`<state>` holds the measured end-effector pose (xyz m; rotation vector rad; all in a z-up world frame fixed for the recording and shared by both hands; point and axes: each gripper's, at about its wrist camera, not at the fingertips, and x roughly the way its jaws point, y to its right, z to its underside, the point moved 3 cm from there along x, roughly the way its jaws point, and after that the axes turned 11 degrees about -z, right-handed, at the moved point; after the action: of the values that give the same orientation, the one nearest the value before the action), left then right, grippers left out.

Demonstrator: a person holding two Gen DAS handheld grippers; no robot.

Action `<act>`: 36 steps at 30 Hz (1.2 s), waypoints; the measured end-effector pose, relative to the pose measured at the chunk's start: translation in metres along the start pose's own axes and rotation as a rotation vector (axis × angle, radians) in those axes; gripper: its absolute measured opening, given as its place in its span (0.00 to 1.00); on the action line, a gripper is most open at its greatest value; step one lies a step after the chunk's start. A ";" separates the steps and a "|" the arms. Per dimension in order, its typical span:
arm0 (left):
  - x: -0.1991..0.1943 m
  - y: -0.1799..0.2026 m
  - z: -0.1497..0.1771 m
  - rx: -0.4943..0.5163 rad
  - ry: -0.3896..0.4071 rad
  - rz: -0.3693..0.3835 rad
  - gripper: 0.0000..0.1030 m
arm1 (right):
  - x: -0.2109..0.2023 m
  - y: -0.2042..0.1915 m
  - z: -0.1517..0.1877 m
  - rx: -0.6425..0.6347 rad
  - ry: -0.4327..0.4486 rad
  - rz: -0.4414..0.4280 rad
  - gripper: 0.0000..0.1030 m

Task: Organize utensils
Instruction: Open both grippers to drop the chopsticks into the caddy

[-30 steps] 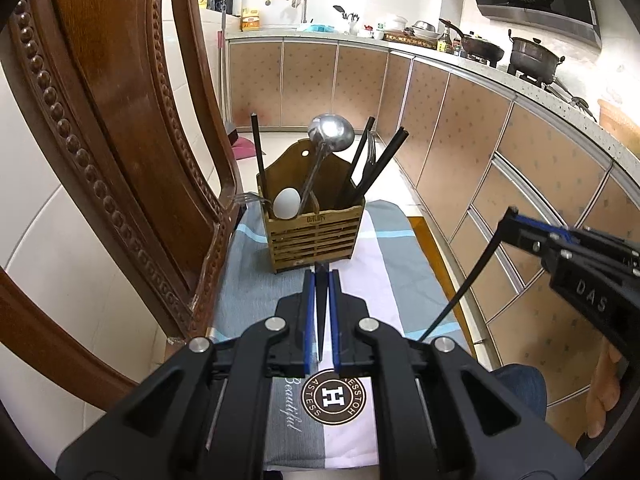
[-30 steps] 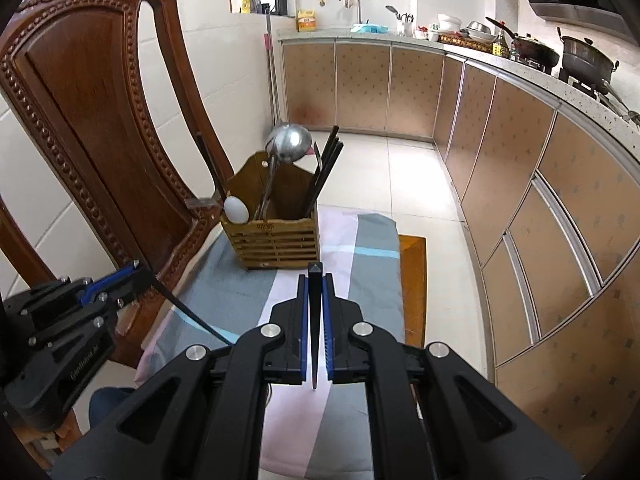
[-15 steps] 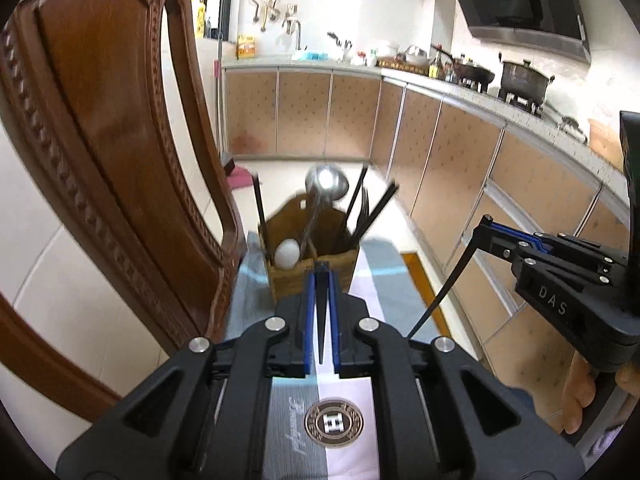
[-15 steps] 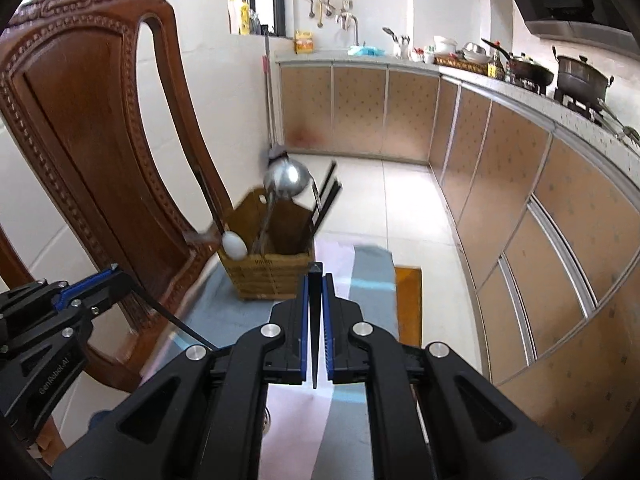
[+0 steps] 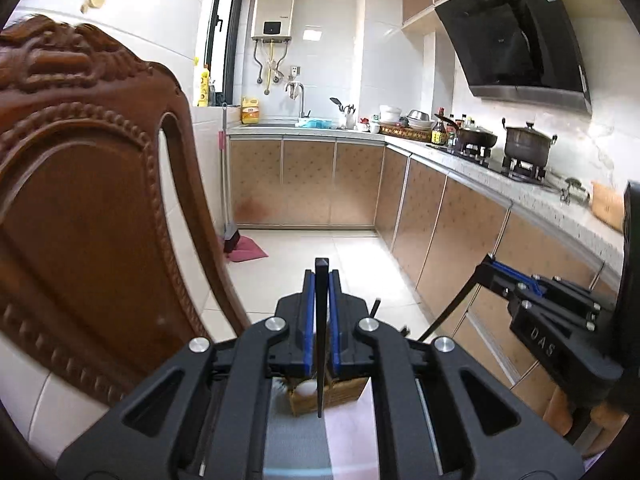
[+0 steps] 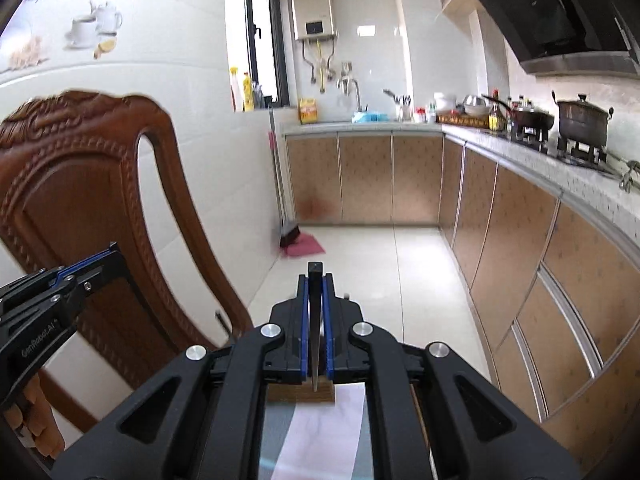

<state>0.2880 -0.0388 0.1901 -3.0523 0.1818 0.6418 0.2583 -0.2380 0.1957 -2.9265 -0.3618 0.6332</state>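
My left gripper (image 5: pixel 321 276) is shut on a black chopstick (image 5: pixel 320 332) that runs down between its blue pads. My right gripper (image 6: pixel 316 280) is shut on a second black chopstick (image 6: pixel 315 328). The wooden utensil holder (image 5: pixel 332 394) shows only as a sliver below the left gripper's fingers, with a white spoon end in it; in the right wrist view only its base (image 6: pixel 300 394) shows. Both grippers are raised above and behind it. The right gripper also shows in the left wrist view (image 5: pixel 486 262), the left one in the right wrist view (image 6: pixel 114 248).
A carved wooden chair back (image 5: pixel 88 216) stands close on the left. A grey and white cloth (image 6: pixel 320 432) lies under the holder. Kitchen cabinets (image 6: pixel 520 240) and a counter with pots (image 5: pixel 524 148) run along the right. Tiled floor lies ahead.
Both grippers have risen and tilted up, each still holding its chopstick. The utensil holder has dropped from the middle of the views to almost hidden behind the fingers.
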 end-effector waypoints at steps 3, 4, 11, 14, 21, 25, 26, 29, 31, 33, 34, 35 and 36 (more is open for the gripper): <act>0.023 -0.001 -0.011 -0.005 0.004 -0.019 0.07 | 0.015 -0.002 -0.010 -0.004 -0.004 -0.014 0.07; 0.032 -0.001 -0.012 -0.001 0.009 -0.034 0.07 | 0.021 -0.002 -0.011 -0.003 -0.006 -0.010 0.07; 0.084 0.007 0.008 0.033 0.077 -0.108 0.07 | 0.074 -0.002 0.004 -0.011 -0.030 -0.016 0.07; 0.102 0.007 0.021 0.031 0.052 -0.102 0.07 | 0.100 0.004 0.017 0.001 -0.061 -0.015 0.07; 0.150 0.004 0.054 0.012 -0.040 -0.083 0.07 | 0.138 0.013 0.043 0.019 -0.097 -0.026 0.07; 0.167 0.006 0.073 0.017 -0.080 -0.084 0.07 | 0.156 0.014 0.057 0.018 -0.117 -0.026 0.07; 0.170 0.006 0.076 0.018 -0.089 -0.083 0.07 | 0.160 0.014 0.061 0.019 -0.125 -0.027 0.07; 0.178 0.005 0.087 0.021 -0.113 -0.088 0.07 | 0.169 0.017 0.063 0.017 -0.136 -0.026 0.07; 0.182 0.003 0.093 0.026 -0.133 -0.096 0.07 | 0.173 0.018 0.069 0.020 -0.149 -0.024 0.07; 0.185 0.001 0.098 0.022 -0.144 -0.100 0.07 | 0.176 0.018 0.074 0.020 -0.165 -0.023 0.07; 0.185 0.000 0.100 0.017 -0.144 -0.102 0.07 | 0.177 0.017 0.076 0.018 -0.172 -0.024 0.07; 0.184 -0.001 0.100 0.015 -0.141 -0.104 0.07 | 0.177 0.016 0.079 0.012 -0.179 -0.027 0.07; 0.182 -0.002 0.102 0.012 -0.138 -0.104 0.11 | 0.177 0.014 0.081 0.000 -0.189 -0.029 0.07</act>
<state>0.4132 -0.0529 0.0233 -2.9675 0.0248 0.8368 0.3839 -0.2003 0.0506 -2.8632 -0.4227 0.9085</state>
